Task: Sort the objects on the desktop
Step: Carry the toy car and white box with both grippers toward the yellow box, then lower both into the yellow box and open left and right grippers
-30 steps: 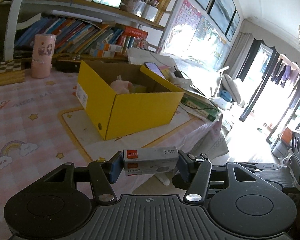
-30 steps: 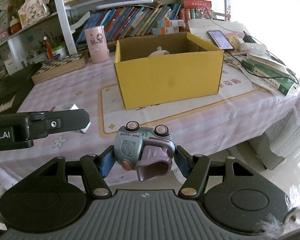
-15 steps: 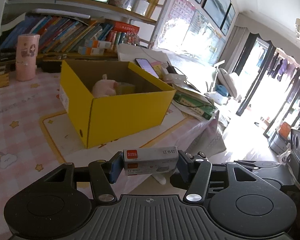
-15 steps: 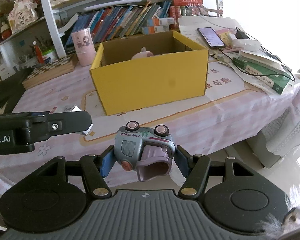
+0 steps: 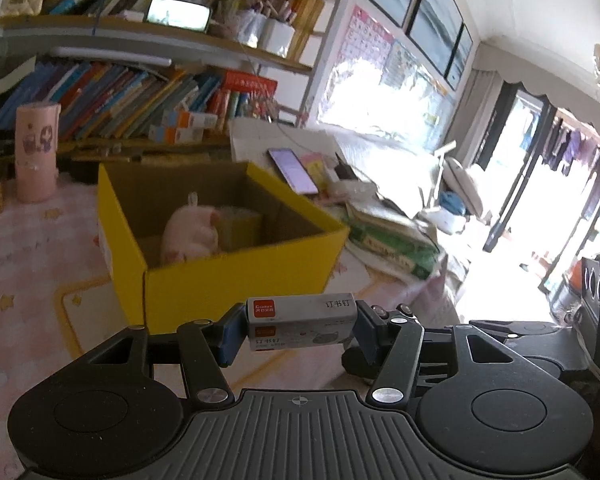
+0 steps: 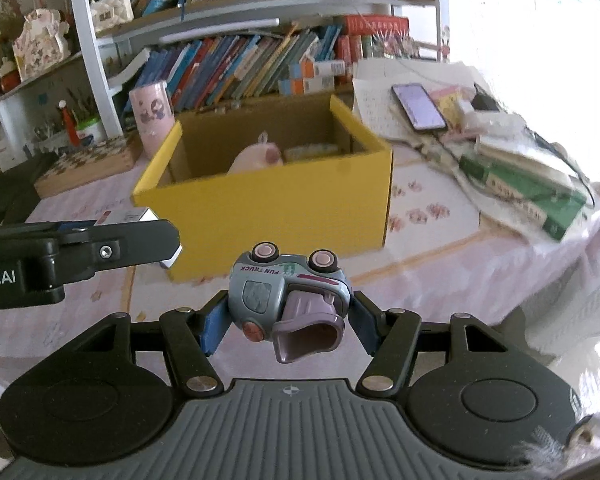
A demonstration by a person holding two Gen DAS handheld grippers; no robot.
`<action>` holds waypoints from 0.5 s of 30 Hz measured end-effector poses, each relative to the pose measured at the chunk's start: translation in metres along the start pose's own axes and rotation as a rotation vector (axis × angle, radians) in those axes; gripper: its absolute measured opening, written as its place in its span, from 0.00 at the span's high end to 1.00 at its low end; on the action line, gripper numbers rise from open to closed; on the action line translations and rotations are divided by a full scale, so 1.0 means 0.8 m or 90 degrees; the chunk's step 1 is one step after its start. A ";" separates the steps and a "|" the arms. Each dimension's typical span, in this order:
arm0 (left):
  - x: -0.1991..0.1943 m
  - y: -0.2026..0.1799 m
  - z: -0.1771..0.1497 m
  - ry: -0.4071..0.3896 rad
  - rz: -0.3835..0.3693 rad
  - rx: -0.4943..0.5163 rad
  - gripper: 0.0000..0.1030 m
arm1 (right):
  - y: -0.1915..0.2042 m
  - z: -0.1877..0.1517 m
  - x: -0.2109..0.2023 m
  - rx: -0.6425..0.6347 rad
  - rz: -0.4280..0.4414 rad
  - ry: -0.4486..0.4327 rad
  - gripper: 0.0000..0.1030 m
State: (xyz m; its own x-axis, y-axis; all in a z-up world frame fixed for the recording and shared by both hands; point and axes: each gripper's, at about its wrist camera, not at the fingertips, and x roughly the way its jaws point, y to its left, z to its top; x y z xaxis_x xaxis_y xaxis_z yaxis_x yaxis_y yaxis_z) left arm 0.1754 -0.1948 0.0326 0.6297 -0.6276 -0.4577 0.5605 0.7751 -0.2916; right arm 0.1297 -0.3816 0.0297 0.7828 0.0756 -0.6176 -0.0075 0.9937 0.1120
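A: The biggest thing is the table (image 6: 500,264) with the pink cloth, and on it stands the yellow box (image 6: 284,204), open on top. Inside the box lie a pink soft toy (image 5: 190,232) and a small carton (image 5: 240,228) beside it.

B: And the two tools?

A: The right gripper (image 6: 286,320) is clamped on a toy truck (image 6: 288,292), in front of the box's near wall. The left gripper (image 5: 300,330) grips a staple box (image 5: 302,314) by its two short ends, also before the box, near its front corner.

B: How should the person do this step well?

A: Probably each item must pass above the box's rim first, then go down over the free floor beside the soft toy, and only then the jaws let go. One hand after the other seems safer, so the tools do not bump together.
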 end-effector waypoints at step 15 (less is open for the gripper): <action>0.048 0.000 0.071 -0.088 0.094 0.001 0.45 | -0.043 0.114 0.044 -0.113 0.060 -0.105 0.41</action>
State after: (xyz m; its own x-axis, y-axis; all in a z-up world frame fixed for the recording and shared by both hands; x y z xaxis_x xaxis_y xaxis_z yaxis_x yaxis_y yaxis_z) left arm 0.2297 -0.2230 0.0629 0.7730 -0.5114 -0.3755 0.4575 0.8593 -0.2284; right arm 0.2148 -0.4209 0.0751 0.8643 0.1687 -0.4738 -0.1828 0.9830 0.0164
